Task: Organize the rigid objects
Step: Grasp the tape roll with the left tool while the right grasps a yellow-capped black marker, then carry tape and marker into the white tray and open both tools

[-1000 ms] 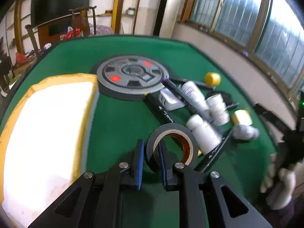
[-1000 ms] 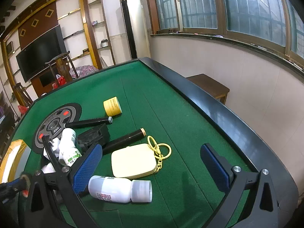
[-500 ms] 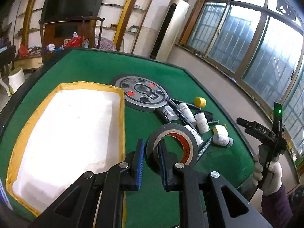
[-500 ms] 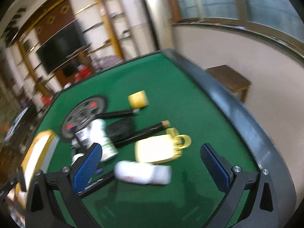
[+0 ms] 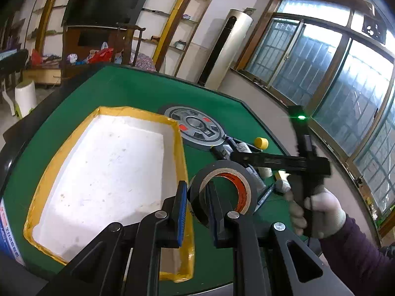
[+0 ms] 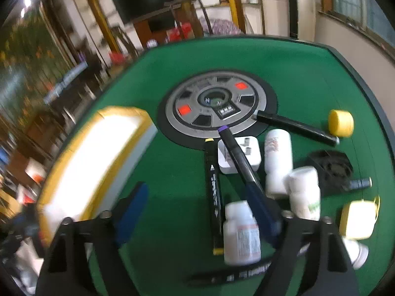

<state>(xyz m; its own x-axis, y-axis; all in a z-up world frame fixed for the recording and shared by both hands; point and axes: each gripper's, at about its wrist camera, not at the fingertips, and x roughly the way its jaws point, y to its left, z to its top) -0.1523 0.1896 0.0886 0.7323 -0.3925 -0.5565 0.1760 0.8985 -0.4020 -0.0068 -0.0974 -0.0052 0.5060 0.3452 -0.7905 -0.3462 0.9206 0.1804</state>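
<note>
My left gripper (image 5: 196,204) is shut on a black tape roll (image 5: 223,170) with an orange core, holding it above the table beside the right rim of the white yellow-edged tray (image 5: 103,172). My right gripper (image 6: 205,217) is open and empty, hovering over a pile of black markers (image 6: 213,192), white pill bottles (image 6: 276,157), a white plug adapter (image 6: 239,157) and a yellow cap (image 6: 340,122). The tray also shows at the left of the right wrist view (image 6: 93,155). The right gripper's body shows in the left wrist view (image 5: 303,162).
A round grey dial (image 6: 214,103) is set in the middle of the green table (image 5: 138,93). A pale yellow case (image 6: 358,219) and a black object (image 6: 330,167) lie at the pile's right. The table's dark rim (image 6: 365,79) runs along the right.
My left gripper lifted the tape roll off the table and drew back toward the tray. My right gripper swung left from the yellow case to above the markers and bottles.
</note>
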